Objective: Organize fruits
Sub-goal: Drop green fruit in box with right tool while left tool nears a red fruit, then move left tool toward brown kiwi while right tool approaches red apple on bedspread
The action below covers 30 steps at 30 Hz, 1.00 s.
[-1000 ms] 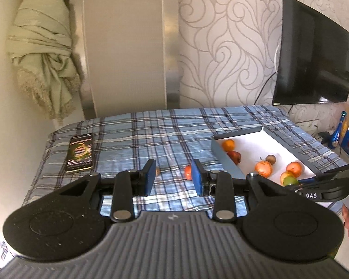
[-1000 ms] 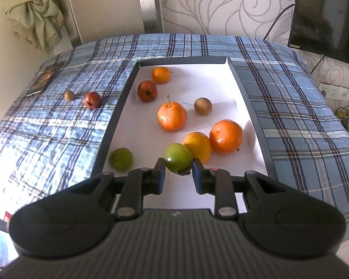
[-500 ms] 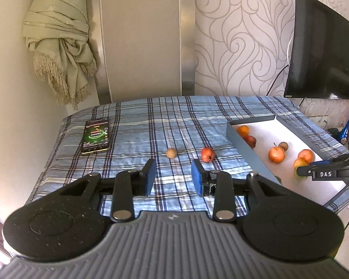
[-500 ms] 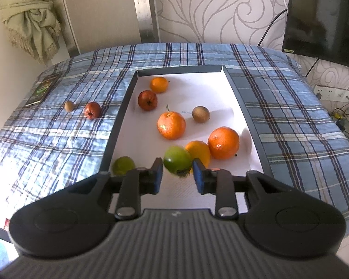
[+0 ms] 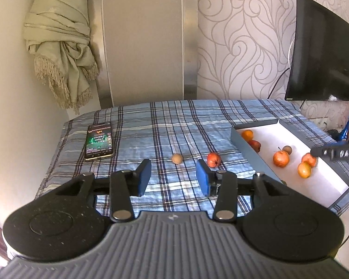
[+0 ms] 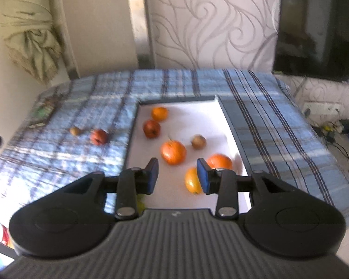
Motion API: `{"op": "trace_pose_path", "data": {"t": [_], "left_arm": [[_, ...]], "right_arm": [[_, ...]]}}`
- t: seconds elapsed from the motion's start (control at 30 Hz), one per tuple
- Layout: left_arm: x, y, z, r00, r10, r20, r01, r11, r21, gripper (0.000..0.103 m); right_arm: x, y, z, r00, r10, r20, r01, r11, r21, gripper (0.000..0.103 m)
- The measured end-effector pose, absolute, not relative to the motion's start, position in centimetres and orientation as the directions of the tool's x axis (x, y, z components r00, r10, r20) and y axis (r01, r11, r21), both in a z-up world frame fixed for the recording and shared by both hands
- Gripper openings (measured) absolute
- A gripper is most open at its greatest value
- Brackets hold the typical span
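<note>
Plaid blue cloth (image 5: 174, 125) covers the bench; from left to right on it lie a phone (image 5: 99, 140), a small brown fruit (image 5: 177, 158) and a red fruit (image 5: 213, 159). Beyond them, a white tray (image 6: 230, 125) holds oranges. Both the left gripper (image 5: 173, 177) and right gripper (image 6: 177, 176) have fingers spread, just widened, nothing between them.

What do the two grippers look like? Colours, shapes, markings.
Both match. The left gripper and right gripper have blue rectangular pads on black link arms with silver pivot pins, two round black discs, and a ribbed grey housing bearing a small logo. In the left wrist view, the right gripper's black side shows white "DAS" lettering. No cables or sleeves visible.
</note>
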<state>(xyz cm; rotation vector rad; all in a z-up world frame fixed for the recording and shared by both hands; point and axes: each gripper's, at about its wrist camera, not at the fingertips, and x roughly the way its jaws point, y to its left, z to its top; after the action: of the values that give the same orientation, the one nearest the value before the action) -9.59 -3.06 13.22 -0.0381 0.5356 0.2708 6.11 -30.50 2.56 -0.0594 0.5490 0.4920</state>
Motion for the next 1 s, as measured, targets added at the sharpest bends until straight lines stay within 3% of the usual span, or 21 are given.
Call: {"op": "trace_pose_path", "data": {"t": [0.13,0.27,0.43,0.53,0.77,1.0], "left_arm": [[-9.3,-2.5,13.1,0.833,0.234,-0.501,-0.246,0.968,0.043,0.049],[-9.0,-2.1,13.0,0.833,0.245,-0.496,-0.248,0.967,0.063,0.066],[-8.4,-1.0,13.0,0.836,0.247,-0.491,-0.250,0.966,0.061,0.076],[-8.1,-0.5,12.9,0.840,0.251,-0.480,-0.253,0.965,0.062,0.095],[-7.4,0.4,13.1,0.859,0.247,-0.447,-0.229,0.969,0.096,0.103],[-5.4,1.4,12.5,0.843,0.281,-0.459,-0.232,0.959,0.163,0.103]], "right_arm": [[5.0,-29.4,4.2,0.730,0.486,-0.481,-0.519,0.852,0.074,0.039],[4.3,-27.4,4.2,0.677,0.540,-0.499,-0.577,0.811,0.094,0.039],[3.5,-24.6,4.3,0.634,0.576,-0.516,-0.630,0.771,0.087,0.039],[3.4,-23.4,4.3,0.615,0.586,-0.527,-0.644,0.759,0.092,0.039],[4.2,-20.5,3.9,0.599,0.586,-0.546,-0.666,0.743,0.066,0.039],[5.8,-18.0,3.0,0.590,0.567,-0.575,-0.658,0.750,0.063,0.039]]}}
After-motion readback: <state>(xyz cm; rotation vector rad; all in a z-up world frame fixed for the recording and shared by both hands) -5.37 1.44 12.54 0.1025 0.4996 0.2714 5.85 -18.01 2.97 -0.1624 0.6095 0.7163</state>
